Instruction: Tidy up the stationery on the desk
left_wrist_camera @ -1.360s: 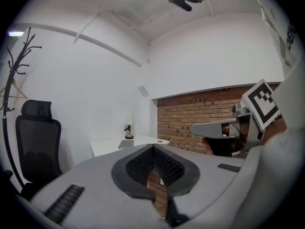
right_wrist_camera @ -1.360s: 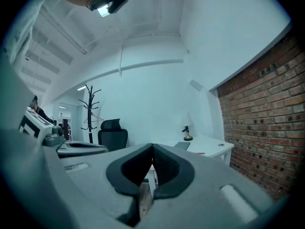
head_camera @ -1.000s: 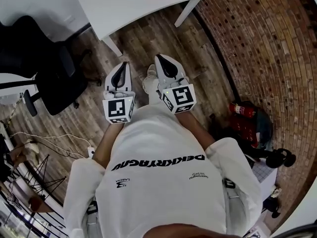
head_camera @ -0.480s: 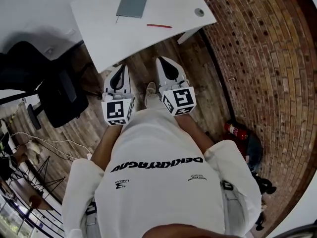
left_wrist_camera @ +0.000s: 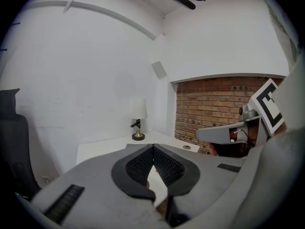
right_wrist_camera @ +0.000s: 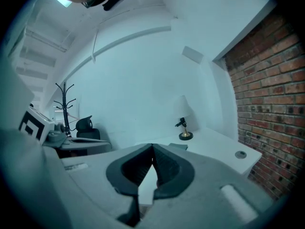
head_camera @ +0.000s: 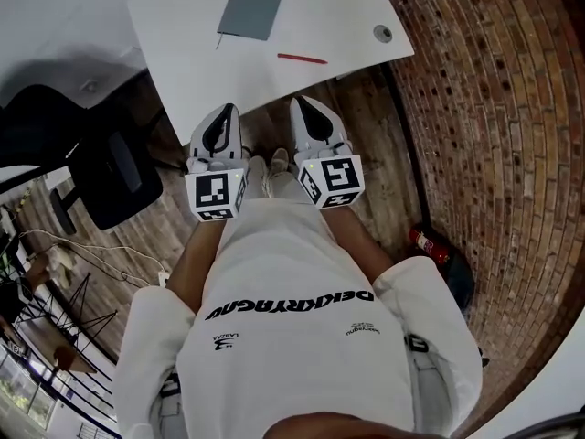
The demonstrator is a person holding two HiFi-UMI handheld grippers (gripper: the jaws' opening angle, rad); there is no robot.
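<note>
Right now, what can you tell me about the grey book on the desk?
The book is a thin, plain grey rectangle with a smooth, matte-looking cover and no print that I can make out. It is closed and lies flat on the white desk, a little askew to the desk's edge. A thin dark strand, maybe a ribbon marker, pokes out at one near corner. Nothing lies on it. The red pen lies apart from it, closer to the person.

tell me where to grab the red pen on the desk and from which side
Probably its middle, from above, jaws straddling the thin shaft: the red pen lies flat on the white desk, clear of the grey notebook. The shut right gripper is nearer.
</note>
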